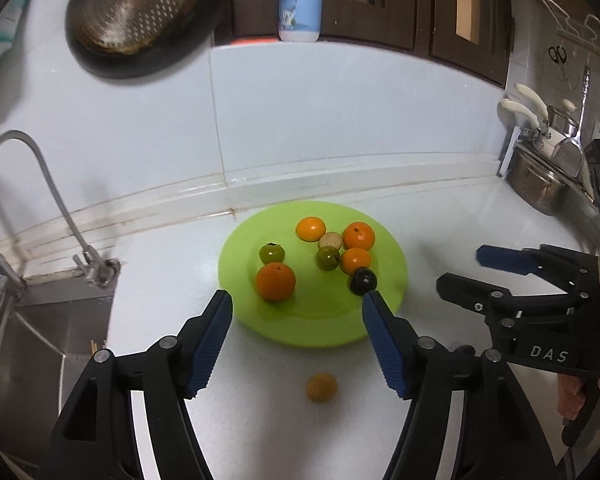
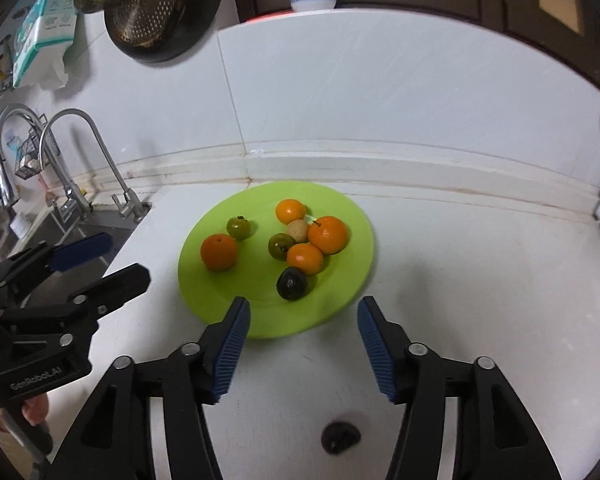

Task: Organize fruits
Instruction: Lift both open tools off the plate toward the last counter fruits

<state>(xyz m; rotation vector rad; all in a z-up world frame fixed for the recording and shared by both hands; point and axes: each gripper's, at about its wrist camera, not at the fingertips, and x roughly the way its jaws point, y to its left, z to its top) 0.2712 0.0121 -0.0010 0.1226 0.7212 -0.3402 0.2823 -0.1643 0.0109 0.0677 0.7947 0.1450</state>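
The green plate (image 1: 320, 320) lay just ahead of both claws, bearing four oranges, two green fruits, a pale round one and a dark plum (image 1: 363, 282). The left gripper (image 1: 298, 340) stood partly open and held nothing; a small yellow fruit (image 1: 321, 387) sat on the white counter (image 1: 160, 320) beneath its jaws. The right gripper (image 2: 302, 348) also gaped empty, a dark fruit (image 2: 340, 436) below it. The sink (image 1: 40, 320) edged the left claw's left; bare counter spread to the right claw's right.
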